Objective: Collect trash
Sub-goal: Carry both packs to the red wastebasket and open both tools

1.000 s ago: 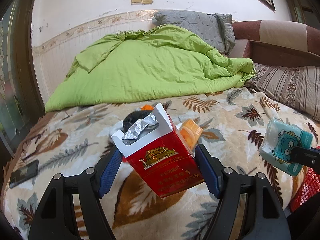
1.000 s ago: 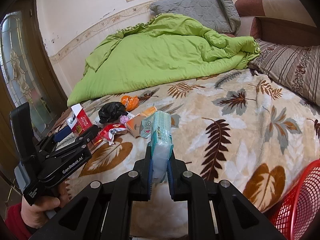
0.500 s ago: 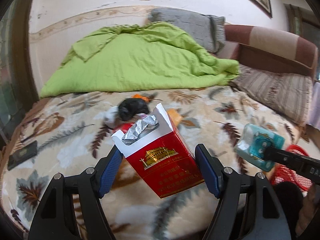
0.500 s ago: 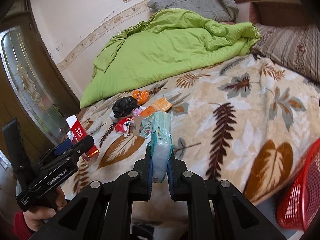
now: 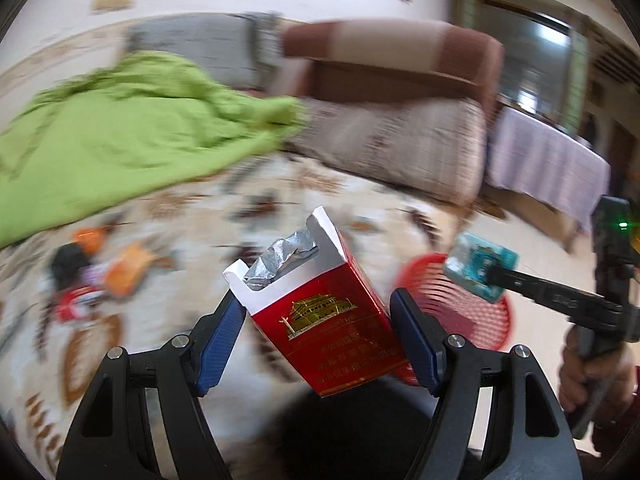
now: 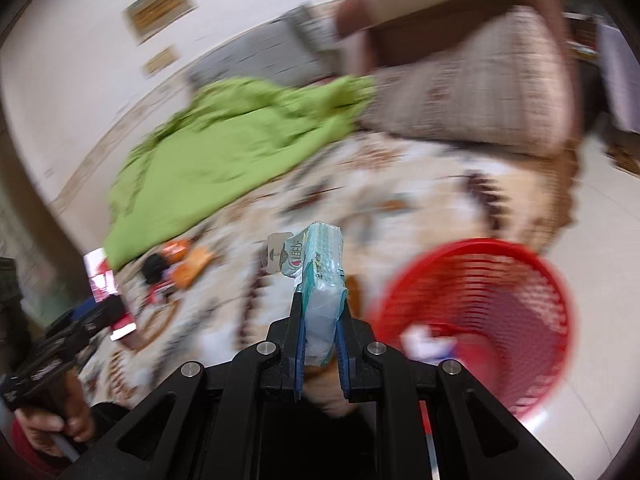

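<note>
The left gripper [image 5: 318, 334] clamps a tilted cigarette pack [image 5: 320, 320]; the right gripper [image 6: 320, 338] pinches a tissue pack [image 6: 322, 288]. The red basket [image 6: 476, 320] sits right of both jaws, so releasing early would drop the trash outside it.

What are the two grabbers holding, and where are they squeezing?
The left hand-held gripper pinches the red cigarette pack by its two narrow sides, low down. The right hand-held gripper clamps the teal tissue packet at its lower end.

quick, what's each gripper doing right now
left gripper: closed on the red cigarette pack.
right gripper: closed on the teal tissue pack.
</note>
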A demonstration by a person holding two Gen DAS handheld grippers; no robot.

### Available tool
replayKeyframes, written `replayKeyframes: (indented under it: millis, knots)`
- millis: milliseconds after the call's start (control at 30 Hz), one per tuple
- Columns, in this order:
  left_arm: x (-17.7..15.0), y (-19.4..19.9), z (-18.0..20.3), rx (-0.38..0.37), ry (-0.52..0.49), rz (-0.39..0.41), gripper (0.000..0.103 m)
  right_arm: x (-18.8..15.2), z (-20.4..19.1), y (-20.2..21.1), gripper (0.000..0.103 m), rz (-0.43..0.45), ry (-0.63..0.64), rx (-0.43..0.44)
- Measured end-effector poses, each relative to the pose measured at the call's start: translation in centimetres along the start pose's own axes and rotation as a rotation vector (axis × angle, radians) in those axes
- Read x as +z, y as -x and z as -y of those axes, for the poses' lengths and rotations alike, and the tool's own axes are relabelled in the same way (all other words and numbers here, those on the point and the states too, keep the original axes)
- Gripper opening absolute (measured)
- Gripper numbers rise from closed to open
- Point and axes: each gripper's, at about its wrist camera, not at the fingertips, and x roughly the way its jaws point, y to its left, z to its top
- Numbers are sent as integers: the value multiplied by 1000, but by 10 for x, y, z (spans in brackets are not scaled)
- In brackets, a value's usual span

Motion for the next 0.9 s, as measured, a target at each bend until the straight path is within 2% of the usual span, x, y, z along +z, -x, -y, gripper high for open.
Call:
replayKeyframes:
  millis: [133,233,367,433,467,500,533,767,900]
  knots:
    - [15,-47,57,-146,-51,-74,73,0,53,21,15,19,-59,-125]
    - [23,-78,89,-204,-83,-111,73,2,79,27,15,25,-102,-162]
    - [29,-113,114,-269,-106,-149,75,7,98,29,16,37,-130,-193]
    - [31,-129,123,-284,-125,-186,80,10,105,26,23,34,-141,-206]
    - [30,-133,124,-280,-127,-196,81,10,108,25,41,33,-151,-203]
    - [30,-137,124,-280,-122,-203,81,12,110,24,58,34,-164,-201]
    - [31,-138,121,-285,-113,-205,81,13,113,25,60,43,-176,-204]
    - [33,-125,71,-259,-11,-183,82,30,112,20,60,58,-166,-213]
    - [30,-103,25,-191,54,-144,82,35,89,1,60,28,-139,-151]
